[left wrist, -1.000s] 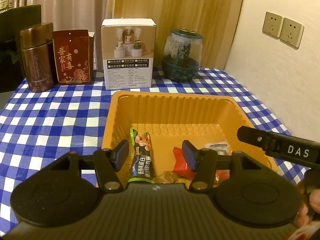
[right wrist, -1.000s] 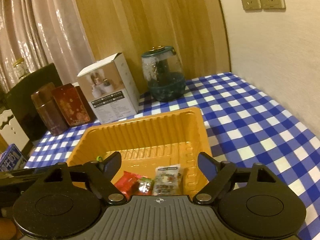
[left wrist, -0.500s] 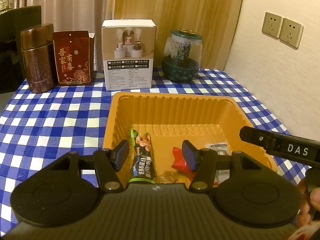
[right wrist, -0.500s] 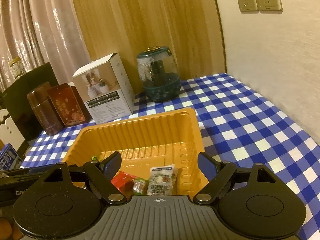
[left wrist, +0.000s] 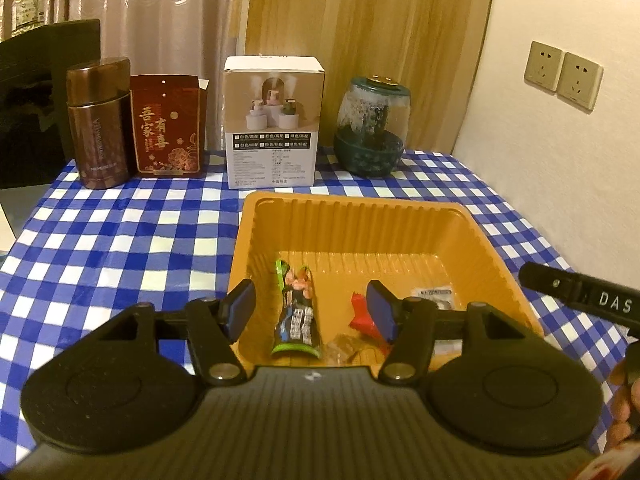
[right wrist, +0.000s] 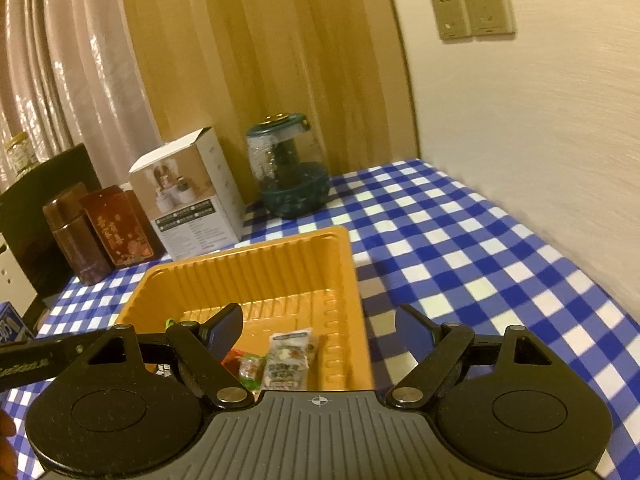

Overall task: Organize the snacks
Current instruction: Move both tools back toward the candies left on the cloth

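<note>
left gripper (left wrist: 311,307) jaws opening, empty; both backed off tray (left wrist: 360,216).

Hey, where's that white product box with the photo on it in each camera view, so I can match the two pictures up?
Left wrist view: the white box stands upper centre, directly behind the orange tray's far rim.
Right wrist view: the white box sits left of centre, beyond the tray's far left corner.
Shared landmark: the green glass jar, immediately right of the box in both views.
</note>
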Available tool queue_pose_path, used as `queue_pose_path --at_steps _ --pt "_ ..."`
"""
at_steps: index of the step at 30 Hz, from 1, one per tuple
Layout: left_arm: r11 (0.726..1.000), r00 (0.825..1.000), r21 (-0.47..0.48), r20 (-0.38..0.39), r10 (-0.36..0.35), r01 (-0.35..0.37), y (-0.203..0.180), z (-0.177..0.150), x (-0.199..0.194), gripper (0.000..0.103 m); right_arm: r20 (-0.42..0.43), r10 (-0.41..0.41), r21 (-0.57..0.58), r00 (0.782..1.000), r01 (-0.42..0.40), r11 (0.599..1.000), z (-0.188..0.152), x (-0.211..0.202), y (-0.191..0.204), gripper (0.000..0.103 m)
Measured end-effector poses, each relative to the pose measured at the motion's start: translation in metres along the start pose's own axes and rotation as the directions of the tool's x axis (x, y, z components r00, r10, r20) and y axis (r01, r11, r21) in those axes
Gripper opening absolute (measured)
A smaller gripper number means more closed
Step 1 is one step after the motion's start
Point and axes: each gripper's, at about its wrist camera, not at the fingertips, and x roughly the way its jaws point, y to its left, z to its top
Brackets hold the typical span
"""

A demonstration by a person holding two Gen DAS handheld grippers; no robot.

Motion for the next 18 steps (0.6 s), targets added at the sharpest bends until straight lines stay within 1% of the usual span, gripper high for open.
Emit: queue_pose_path --at_steps 3,5,7,14,18 --pt "1.0 1.0 -0.001 -0.002 0.001 -0.001 0.002 -0.004 -0.011 0.06 -0.002 -0.009 0.016 1.0 0.009 1.0 -0.004 -0.012 -0.004 0.083" --pt "1.0 1.0 0.003 0.001 -0.001 0.001 0.003 -0.008 -0.02 0.065 -0.007 -0.012 0.023 1.0 0.012 1.0 -0.009 -0.02 -0.005 0.083" --pt "1.0 1.0 0.009 0.001 -0.002 0.002 0.005 -0.011 -0.029 0.066 -0.016 -0.013 0.021 1.0 0.013 1.0 -0.014 -0.029 -0.004 0.083" --pt "1.0 1.0 0.005 -0.03 0.001 -0.001 0.015 -0.035 -0.056 0.08 -0.04 -0.016 0.002 0.999 0.016 1.0 -0.031 -0.055 0.002 0.083" --pt "1.0 0.999 0.012 -0.05 0.014 -0.013 0.023 -0.05 -0.07 0.082 -0.058 -0.017 -0.011 0.998 0.016 1.0 -0.042 -0.066 0.008 0.083"
